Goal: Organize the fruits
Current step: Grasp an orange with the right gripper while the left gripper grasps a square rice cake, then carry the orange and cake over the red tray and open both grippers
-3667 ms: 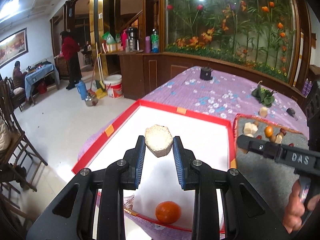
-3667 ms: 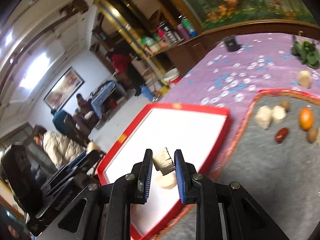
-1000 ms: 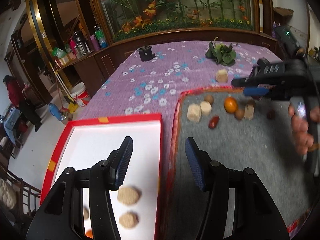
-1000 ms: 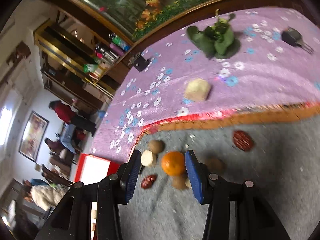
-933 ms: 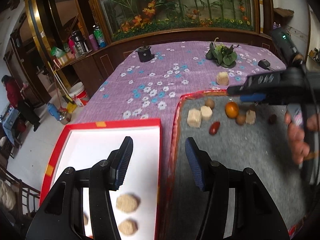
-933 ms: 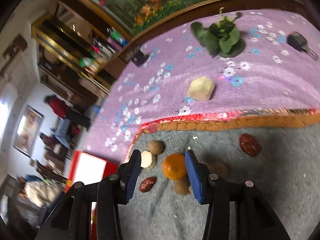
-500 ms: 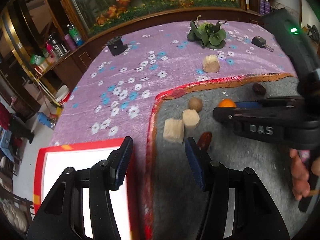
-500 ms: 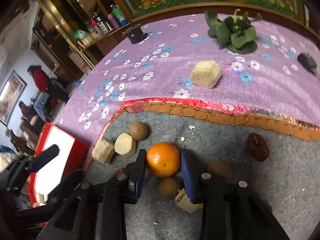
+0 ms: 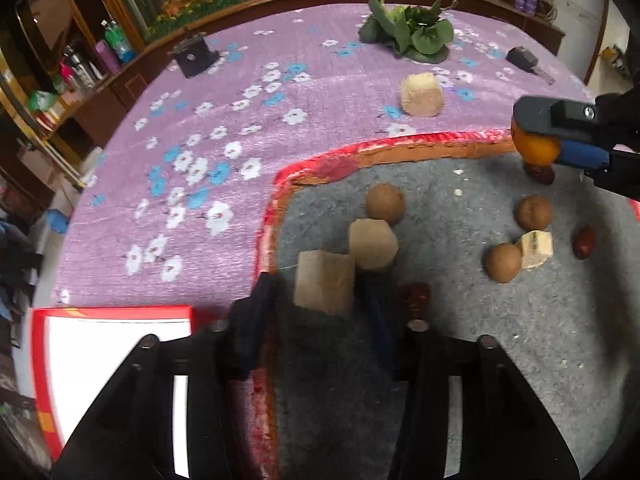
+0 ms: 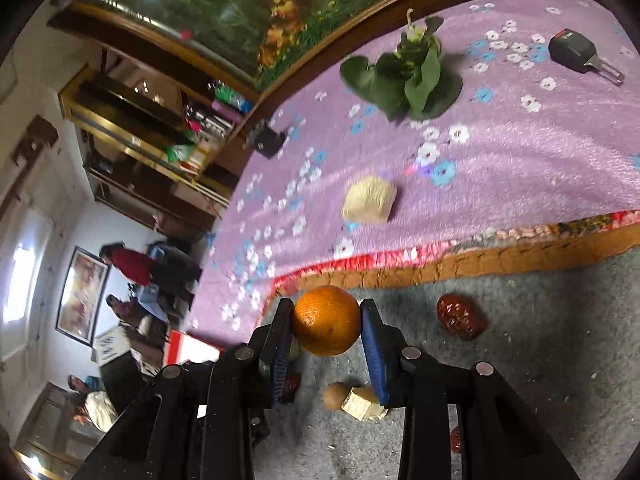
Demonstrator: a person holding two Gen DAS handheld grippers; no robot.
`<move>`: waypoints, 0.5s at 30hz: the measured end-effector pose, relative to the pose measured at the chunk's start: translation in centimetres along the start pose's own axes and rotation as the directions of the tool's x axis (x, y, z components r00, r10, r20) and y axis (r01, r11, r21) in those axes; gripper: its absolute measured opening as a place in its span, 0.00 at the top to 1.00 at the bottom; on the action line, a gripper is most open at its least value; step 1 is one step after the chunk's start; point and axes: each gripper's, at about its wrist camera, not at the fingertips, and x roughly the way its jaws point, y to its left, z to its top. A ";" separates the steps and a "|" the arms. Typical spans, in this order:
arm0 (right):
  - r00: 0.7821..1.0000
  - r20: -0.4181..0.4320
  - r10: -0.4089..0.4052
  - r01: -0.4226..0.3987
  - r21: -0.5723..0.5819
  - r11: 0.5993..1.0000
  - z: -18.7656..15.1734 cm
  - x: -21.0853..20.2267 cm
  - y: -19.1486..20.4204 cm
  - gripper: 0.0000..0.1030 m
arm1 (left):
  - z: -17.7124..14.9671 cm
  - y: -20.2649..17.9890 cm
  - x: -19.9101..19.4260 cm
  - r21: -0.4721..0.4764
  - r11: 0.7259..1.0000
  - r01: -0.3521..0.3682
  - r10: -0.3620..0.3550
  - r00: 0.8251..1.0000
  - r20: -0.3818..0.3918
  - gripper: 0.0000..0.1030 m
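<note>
The right tongs point(image 10: 326, 344) are pinching a small orange point(image 10: 326, 320) between their blue pads, the fruit sitting clear above the grey mat point(image 10: 540, 360). In the left wrist view the same orange point(image 9: 534, 148) is showing at the far right edge of the mat, squeezed in those tongs, with a dark red date point(image 9: 541, 174) lying just below it.

The left tongs point(image 9: 320, 292) are blurred; their jaws have just been closing around a tan cube-shaped block point(image 9: 325, 282), which is sitting between them on the mat. Whether the pads are already pressing on the block cannot be told. A second tan block with angled faces point(image 9: 373, 243) is touching the cube's far side, and a round brown fruit point(image 9: 385, 202) is sitting just behind that. Another red date point(image 9: 416, 298) is lying just right of the left tongs' right finger.

Further right on the mat, two more round brown fruits point(image 9: 535, 212) point(image 9: 504, 262) are lying near a small pale block point(image 9: 536, 248), with a red date point(image 9: 583, 242) beside them. The mat, edged in red and orange point(image 9: 400, 150), is lying on a tabletop covered in purple flowered cloth point(image 9: 208, 152). On the cloth beyond the mat a pale block point(image 9: 422, 94) is standing alone, with a leafy green vegetable point(image 9: 412, 34) and a car key point(image 9: 524, 58) further off. A red-rimmed white tray point(image 9: 108, 312) is showing at lower left.
</note>
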 end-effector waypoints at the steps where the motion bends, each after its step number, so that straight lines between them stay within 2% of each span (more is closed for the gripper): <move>1: 1.000 0.009 0.012 -0.012 0.003 1.000 0.1 -0.4 -0.1 0.68 | 0.0 0.0 0.0 0.000 1.000 0.012 -0.012 1.000 -0.002 0.67; 3: 0.998 0.030 0.060 -0.061 0.025 0.998 0.5 -1.5 -0.5 0.68 | -0.1 -0.4 -0.1 0.015 1.000 0.005 -0.005 1.000 0.003 0.75; 9: 0.985 0.103 0.140 -0.148 0.076 0.986 1.5 -4.3 -1.8 0.68 | -0.7 -0.4 -1.1 -0.028 1.000 0.005 -0.004 0.999 0.032 0.75; 15: 0.969 0.121 0.217 -0.229 0.097 0.969 1.5 -5.5 -2.0 0.68 | -3.0 -0.6 -6.8 -0.063 0.998 0.029 -0.018 0.986 0.165 0.75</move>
